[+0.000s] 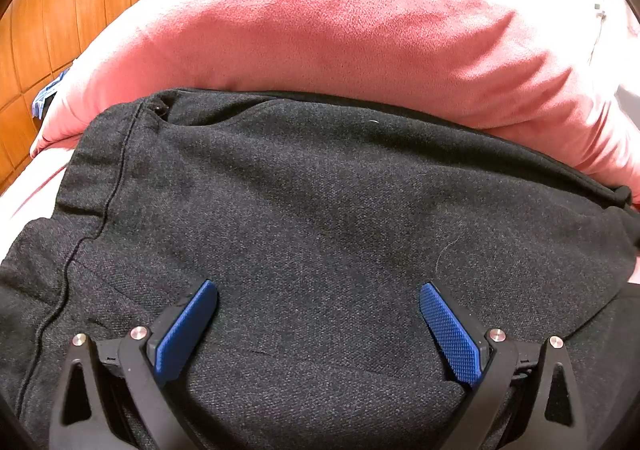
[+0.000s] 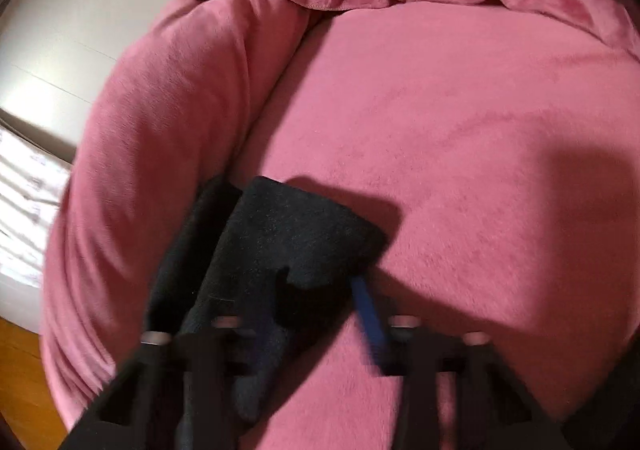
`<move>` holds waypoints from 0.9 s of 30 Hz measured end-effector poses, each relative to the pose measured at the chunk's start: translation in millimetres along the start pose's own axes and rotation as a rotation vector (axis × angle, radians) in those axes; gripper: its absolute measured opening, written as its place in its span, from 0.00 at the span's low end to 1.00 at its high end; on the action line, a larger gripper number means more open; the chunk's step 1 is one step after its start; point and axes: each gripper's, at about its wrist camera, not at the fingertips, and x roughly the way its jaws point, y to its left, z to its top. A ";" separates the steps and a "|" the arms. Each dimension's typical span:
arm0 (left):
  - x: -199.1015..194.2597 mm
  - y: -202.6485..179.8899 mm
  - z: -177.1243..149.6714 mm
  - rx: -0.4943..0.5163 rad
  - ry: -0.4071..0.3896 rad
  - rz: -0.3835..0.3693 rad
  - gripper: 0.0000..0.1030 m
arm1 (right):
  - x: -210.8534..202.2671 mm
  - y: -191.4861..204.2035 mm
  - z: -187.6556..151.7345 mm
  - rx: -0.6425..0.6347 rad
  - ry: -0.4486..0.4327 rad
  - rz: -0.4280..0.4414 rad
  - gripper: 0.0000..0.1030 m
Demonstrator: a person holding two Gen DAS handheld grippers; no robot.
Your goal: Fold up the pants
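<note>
The dark grey pants [image 1: 320, 230] are spread over the lower half of the left view, on a pink blanket [image 1: 340, 30]. The left gripper [image 1: 318, 304] is held open above the cloth, nothing between its blue pads. In the blurred right view, the right gripper [image 2: 320, 290] is seen low in the frame with a fold of the pants [image 2: 288, 238] over its left finger; whether it is clamped cannot be told.

Right wrist view: motion blur smears the right gripper [image 2: 320, 302]; its left finger is hidden behind the pants [image 2: 280, 246], so whether the jaws press the cloth cannot be determined. Left wrist view: the pants [image 1: 320, 230] are cut off at 6 and 9 o'clock. A blue-checked item [image 1: 50, 92] at 9 o'clock is too small to identify.
</note>
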 end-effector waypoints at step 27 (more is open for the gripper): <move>1.8 -4.6 3.4 0.012 0.039 0.036 1.00 | -95.0 33.9 -80.1 -0.500 -0.182 -0.209 0.32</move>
